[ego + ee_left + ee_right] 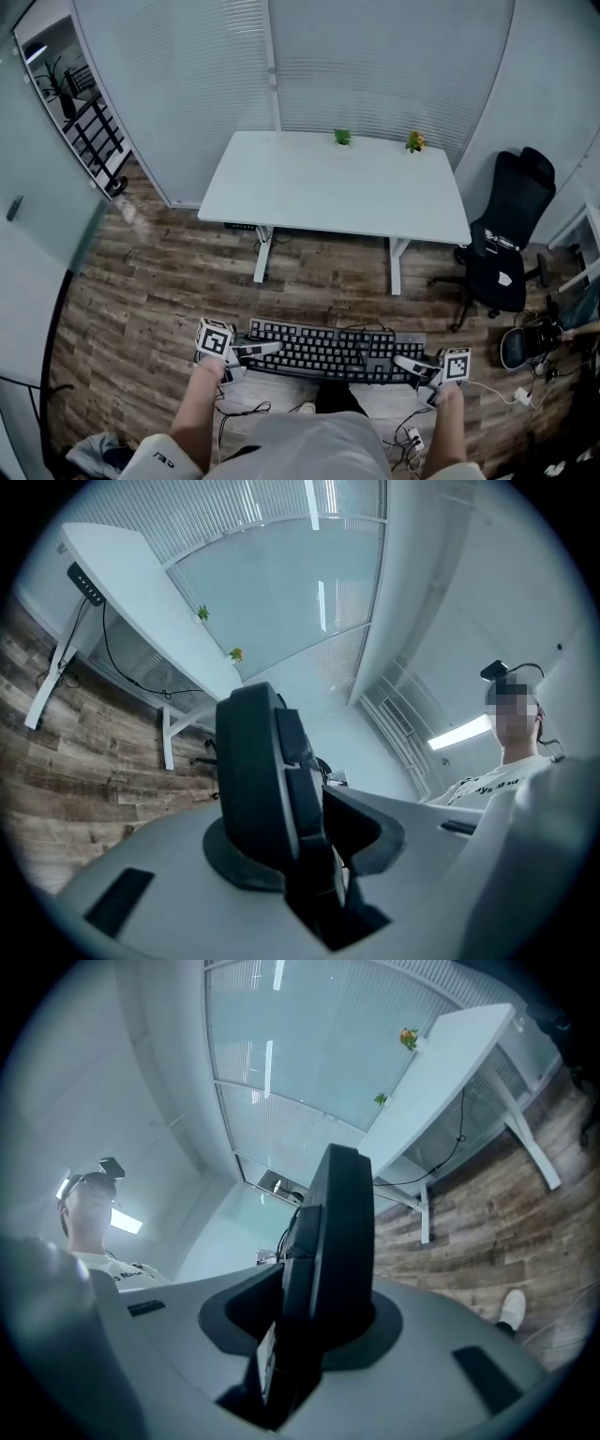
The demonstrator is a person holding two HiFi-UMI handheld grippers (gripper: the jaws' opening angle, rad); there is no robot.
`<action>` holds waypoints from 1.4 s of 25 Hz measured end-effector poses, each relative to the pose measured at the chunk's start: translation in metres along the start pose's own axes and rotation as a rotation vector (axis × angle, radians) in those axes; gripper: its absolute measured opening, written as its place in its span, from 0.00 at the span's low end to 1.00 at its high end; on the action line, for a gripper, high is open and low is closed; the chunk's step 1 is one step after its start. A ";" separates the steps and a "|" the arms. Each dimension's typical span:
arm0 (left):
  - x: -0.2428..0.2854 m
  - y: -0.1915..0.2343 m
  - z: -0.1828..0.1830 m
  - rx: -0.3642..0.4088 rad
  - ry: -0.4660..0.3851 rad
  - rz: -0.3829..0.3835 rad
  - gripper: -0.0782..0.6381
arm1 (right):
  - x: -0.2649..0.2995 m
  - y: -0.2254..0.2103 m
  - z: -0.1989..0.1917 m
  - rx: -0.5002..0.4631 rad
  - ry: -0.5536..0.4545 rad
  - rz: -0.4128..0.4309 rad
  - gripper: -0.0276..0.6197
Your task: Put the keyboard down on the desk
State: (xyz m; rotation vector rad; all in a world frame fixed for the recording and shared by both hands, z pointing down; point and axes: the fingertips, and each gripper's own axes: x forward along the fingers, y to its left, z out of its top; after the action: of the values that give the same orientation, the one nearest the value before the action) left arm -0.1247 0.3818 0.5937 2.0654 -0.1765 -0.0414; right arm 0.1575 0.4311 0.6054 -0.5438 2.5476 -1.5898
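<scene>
A black keyboard (pixel 328 352) hangs level over the wooden floor, close in front of me, short of the white desk (pixel 328 187). My left gripper (pixel 267 348) is shut on the keyboard's left end and my right gripper (pixel 405 362) is shut on its right end. In the left gripper view the keyboard (pixel 258 780) stands edge-on, clamped between the jaws, with the desk (pixel 131 583) at the upper left. In the right gripper view the keyboard (pixel 337 1241) is likewise pinched edge-on, and the desk (pixel 450 1063) lies at the upper right.
Two small potted plants (pixel 343 137) (pixel 414 142) stand at the desk's far edge, by the blinds. A black office chair (pixel 506 244) sits to the desk's right. A dark rack (pixel 89 122) stands at the far left. Cables (pixel 244 410) lie on the floor near my feet.
</scene>
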 end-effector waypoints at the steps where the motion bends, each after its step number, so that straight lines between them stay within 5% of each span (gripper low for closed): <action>1: 0.006 0.004 0.008 0.000 0.002 0.002 0.30 | -0.002 -0.005 0.009 0.005 -0.001 0.003 0.24; 19: 0.121 0.071 0.157 -0.020 -0.009 0.032 0.30 | -0.021 -0.095 0.191 0.033 0.010 0.038 0.24; 35: 0.147 0.133 0.269 -0.034 -0.042 0.050 0.30 | 0.021 -0.150 0.313 0.048 0.047 0.041 0.24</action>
State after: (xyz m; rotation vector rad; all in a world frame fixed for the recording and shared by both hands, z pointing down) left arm -0.0217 0.0639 0.5874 2.0261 -0.2509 -0.0566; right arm 0.2572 0.0980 0.5984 -0.4510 2.5288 -1.6646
